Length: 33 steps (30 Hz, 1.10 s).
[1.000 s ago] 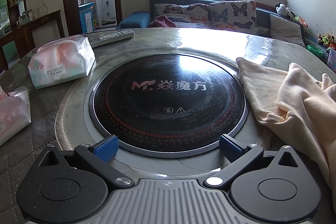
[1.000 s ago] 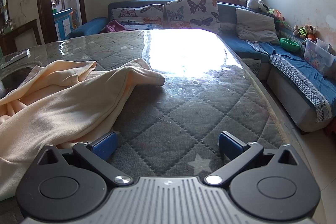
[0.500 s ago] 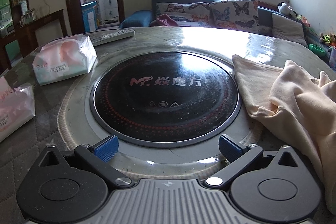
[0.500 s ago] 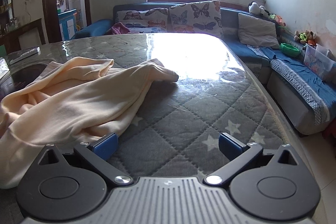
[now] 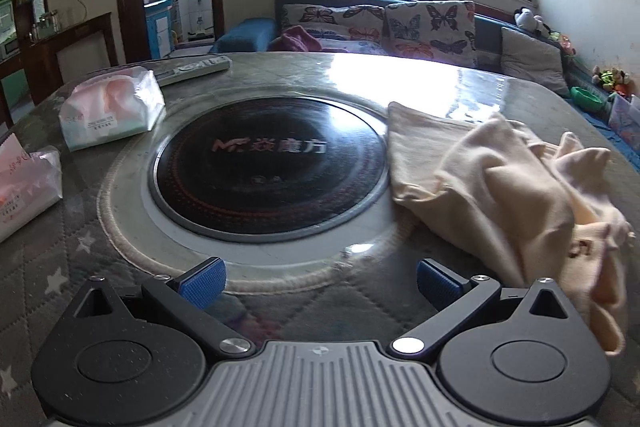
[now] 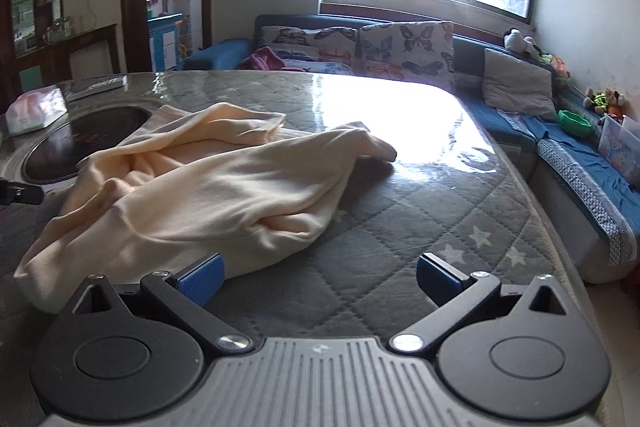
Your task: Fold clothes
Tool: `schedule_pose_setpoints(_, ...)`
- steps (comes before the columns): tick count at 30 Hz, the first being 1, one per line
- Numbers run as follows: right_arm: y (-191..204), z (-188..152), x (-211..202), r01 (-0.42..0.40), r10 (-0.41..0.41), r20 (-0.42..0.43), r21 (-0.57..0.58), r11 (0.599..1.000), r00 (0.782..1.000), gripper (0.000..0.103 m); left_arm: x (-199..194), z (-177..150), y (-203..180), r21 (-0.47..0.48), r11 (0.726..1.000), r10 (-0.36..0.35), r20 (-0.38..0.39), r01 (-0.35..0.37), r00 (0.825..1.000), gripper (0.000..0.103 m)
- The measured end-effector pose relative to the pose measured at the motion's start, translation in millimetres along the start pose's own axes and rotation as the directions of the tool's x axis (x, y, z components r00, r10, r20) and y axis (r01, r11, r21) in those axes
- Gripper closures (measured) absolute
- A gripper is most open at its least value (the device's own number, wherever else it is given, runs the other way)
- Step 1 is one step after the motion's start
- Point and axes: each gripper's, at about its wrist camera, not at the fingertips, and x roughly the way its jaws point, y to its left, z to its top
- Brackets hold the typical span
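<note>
1. The right gripper (image 6: 320,277) and the left gripper (image 5: 320,277) hover spread wide and empty.
2. The cream garment (image 6: 208,187) lies crumpled just right of the round cooktop (image 5: 268,163), one corner overlapping its rim.
3. It looks soft, light and floppy; pinch a hem or sleeve end.

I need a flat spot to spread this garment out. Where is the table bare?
Free: the quilted table right of the cream garment, out to the sofa-side edge, beyond the right tongs. Crowded: the cooktop side, with tissue packs and a remote bordering it.
</note>
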Motion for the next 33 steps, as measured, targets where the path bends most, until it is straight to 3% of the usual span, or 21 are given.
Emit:
schedule_pose_setpoints(16, 30, -6, -14, -0.109, 0.11, -0.026, 0.015, 0.994, 0.994, 0.0, -26, -7, -34, 0.045, 0.996, -0.071, -0.01, 0.072, 0.997, 0.0)
schedule_pose_setpoints(33, 47, -9, -27, -0.131, 0.131, -0.026, 0.005, 0.991, 0.991, 0.0, -43, -11, -52, 0.077, 0.991, -0.111, -0.003, 0.111, 0.994, 0.0)
